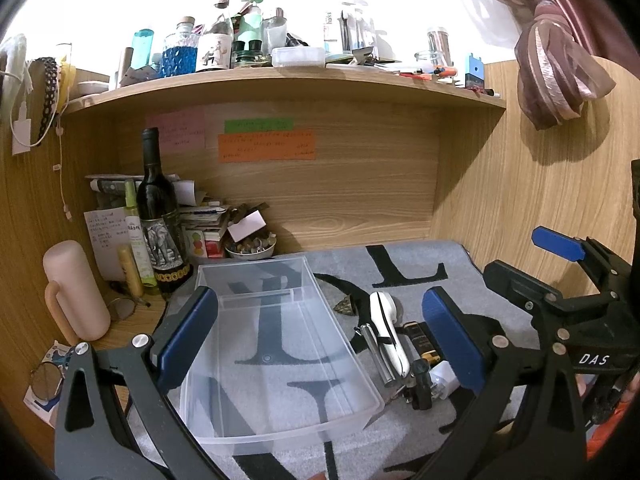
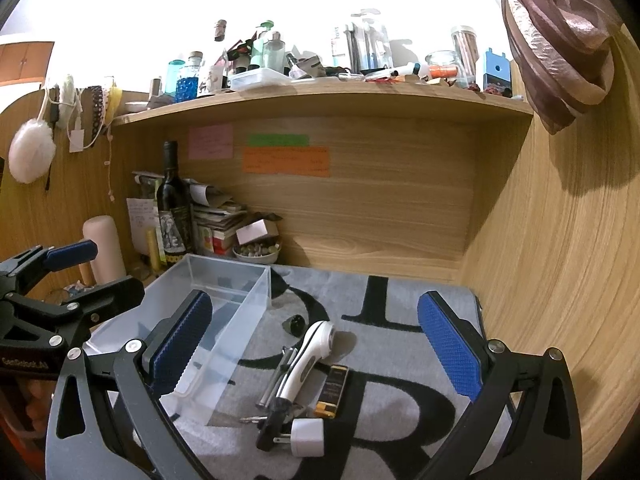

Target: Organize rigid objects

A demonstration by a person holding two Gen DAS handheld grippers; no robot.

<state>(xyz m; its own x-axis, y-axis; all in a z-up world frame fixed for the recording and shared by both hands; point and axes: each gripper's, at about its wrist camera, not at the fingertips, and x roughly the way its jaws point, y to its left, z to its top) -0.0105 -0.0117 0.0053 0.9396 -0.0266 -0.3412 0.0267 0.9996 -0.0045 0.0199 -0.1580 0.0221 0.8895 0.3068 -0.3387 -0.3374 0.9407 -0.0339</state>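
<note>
Right claw [image 2: 316, 360] is hovering wide open, empty, over the white handheld device [image 2: 308, 354], whose long axis is running away from it between the pads. Left claw [image 1: 320, 344] is also gaping empty over the clear bin [image 1: 280, 360], so right is nearer; the clutter is lying on the surface just right of the bin.

The grey mat [image 1: 460, 280] on the counter carries big black letters; an "L" shows clearly in the left wrist view and an "R" in the right. White "DAS" stands on the right tool [image 1: 594, 359] body. A clear bottle [image 1: 329, 28] on the shelf reads "harks", possibly cut off. Writing on the sticky notes [image 1: 266, 146] is too small to read.
</note>
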